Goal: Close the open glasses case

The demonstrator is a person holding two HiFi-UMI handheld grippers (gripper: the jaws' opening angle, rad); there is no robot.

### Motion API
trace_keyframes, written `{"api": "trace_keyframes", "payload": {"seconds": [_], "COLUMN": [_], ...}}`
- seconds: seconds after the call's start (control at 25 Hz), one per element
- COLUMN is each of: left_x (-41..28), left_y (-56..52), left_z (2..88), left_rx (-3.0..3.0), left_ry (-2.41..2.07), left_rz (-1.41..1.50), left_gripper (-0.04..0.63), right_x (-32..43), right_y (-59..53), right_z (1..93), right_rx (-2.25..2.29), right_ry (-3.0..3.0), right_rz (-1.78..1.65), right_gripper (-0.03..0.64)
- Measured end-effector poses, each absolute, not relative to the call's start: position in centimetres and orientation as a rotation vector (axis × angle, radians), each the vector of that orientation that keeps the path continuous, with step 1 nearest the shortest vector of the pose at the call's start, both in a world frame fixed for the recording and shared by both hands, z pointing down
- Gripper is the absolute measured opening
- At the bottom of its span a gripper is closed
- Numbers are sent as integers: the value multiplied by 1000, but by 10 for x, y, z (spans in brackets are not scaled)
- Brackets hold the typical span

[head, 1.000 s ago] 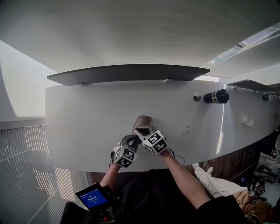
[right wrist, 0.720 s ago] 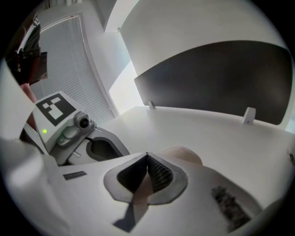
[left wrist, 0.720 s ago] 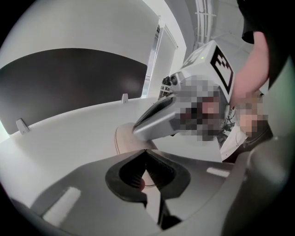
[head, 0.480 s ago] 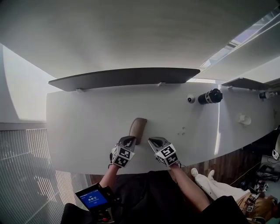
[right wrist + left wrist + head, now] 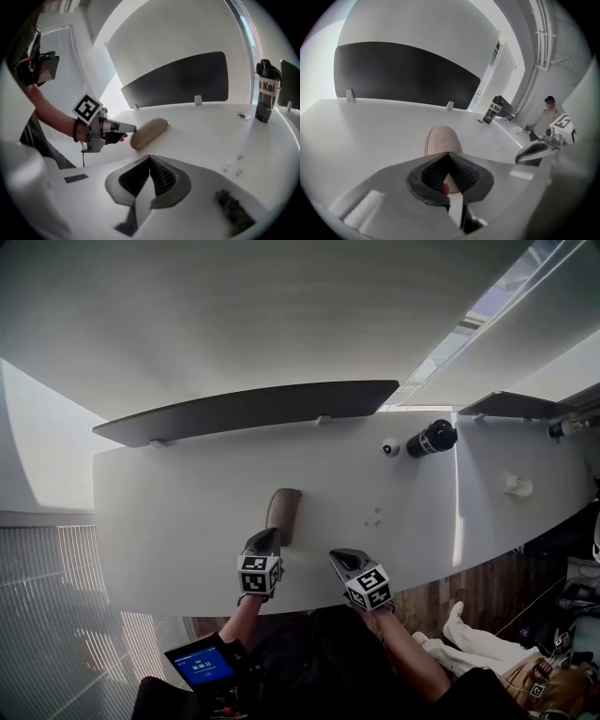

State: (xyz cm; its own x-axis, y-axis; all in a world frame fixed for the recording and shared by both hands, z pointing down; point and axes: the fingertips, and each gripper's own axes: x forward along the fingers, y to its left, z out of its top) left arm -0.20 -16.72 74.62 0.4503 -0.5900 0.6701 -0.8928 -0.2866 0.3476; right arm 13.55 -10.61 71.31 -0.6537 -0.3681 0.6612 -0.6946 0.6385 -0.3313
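The glasses case [image 5: 283,512] lies shut on the table [image 5: 178,512], so the task is judged complete; left gripper [image 5: 265,538] just beside it and right gripper [image 5: 342,557] apart, both with jaws together on nothing.

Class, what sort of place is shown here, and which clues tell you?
Probably an office: a long white desk backed by a dark divider panel, with a black bottle on it.
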Motion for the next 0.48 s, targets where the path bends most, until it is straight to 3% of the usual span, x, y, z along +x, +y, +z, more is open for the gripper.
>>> {"api": "trace_keyframes", "payload": {"seconds": [0.48], "left_x": [9], "left_y": [-168], "left_z": [748], "left_rx": [2041], "left_ry": [-1270], "left_rz": [661], "left_gripper": [8], "right_x": [140], "right_y": [-122], "right_z": [705], "right_rx": [785], "right_ry": [-2385], "right_rz": [713], "right_gripper": [8]}}
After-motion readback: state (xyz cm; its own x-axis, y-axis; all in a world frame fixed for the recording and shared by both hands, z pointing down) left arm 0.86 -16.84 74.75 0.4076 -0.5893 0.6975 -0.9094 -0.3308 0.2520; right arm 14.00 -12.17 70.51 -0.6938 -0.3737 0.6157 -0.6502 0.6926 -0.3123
